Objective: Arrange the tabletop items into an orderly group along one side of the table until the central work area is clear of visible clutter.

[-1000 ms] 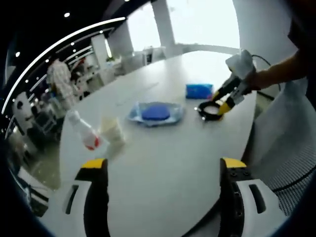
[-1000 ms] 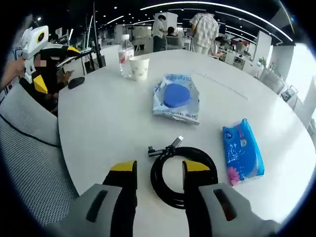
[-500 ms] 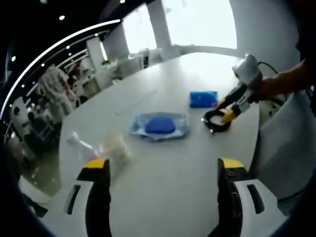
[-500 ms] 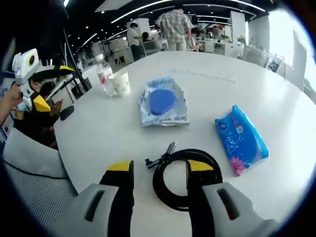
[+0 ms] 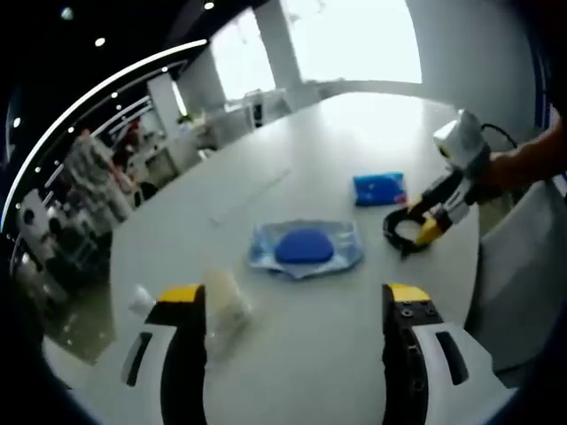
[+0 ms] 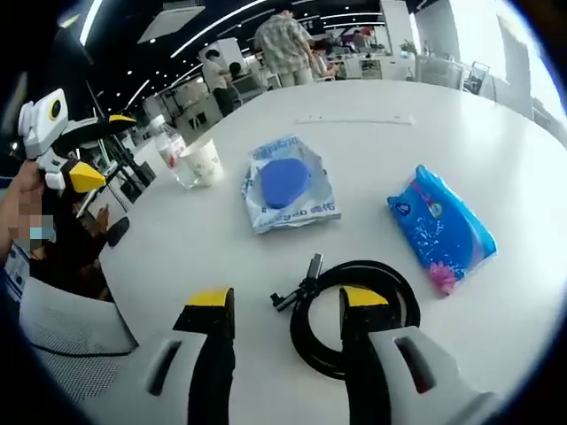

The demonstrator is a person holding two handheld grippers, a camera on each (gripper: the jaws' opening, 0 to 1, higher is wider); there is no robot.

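Observation:
On the round white table [image 6: 221, 239] lies a black cable coil [image 6: 306, 341]. My right gripper [image 6: 288, 301] stands open astride the coil's near rim, one finger inside the ring and one outside. Beyond it lie a blue pouch [image 6: 285, 181] and a blue tissue pack [image 6: 440, 228]. A paper cup [image 6: 203, 161] and a water bottle [image 6: 166, 149] stand at the far left edge. My left gripper [image 5: 294, 297] is open over the table [image 5: 310, 345], the paper cup [image 5: 226, 305] just inside its left finger. The left gripper view also has the pouch [image 5: 306, 246], tissue pack [image 5: 379, 188], coil [image 5: 406, 237] and right gripper [image 5: 423, 221].
A mesh chair [image 6: 53, 328] stands at the table's near left edge, with a small black object [image 6: 115, 232] beside it. A person's hand holds the left gripper [image 6: 102, 148] there. People [image 6: 279, 40] stand among desks beyond the table.
The left gripper's view has closed in on the cup and bottle, which now sit by its left finger. The right gripper stays astride the coil, its view tilted slightly.

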